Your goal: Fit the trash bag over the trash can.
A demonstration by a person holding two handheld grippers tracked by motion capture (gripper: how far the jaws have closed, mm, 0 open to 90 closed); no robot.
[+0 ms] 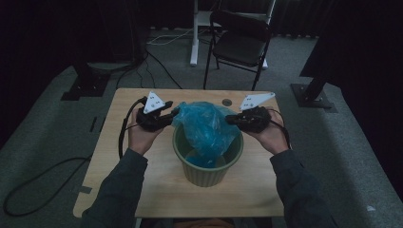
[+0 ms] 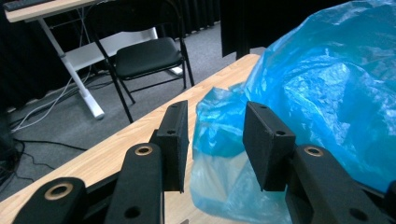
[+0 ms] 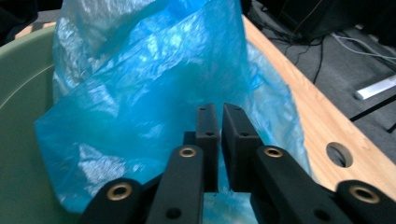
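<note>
Two hand-held grippers flank round green ribbed plastic bin (image 1: 207,164) on pale wooden table (image 1: 157,190), high view. Crumpled translucent blue plastic bag (image 1: 209,128) sits in bin, bulging above rim. Left gripper view: left gripper (image 2: 215,140) jaws apart, bag edge between, untouched. Right gripper view: right gripper (image 3: 220,122) jaws nearly together, pinching bag film.

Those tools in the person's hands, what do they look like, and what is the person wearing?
Each hand holds a black tool, the left tool and the right tool. Each carries a pale grey three-cornered plate with small dark marks on top. Seen close, each tool ends in two flat black rectangular pads on black links with brass-coloured rivets. A black cable trails from the left one. The sleeves are dark grey.
</note>
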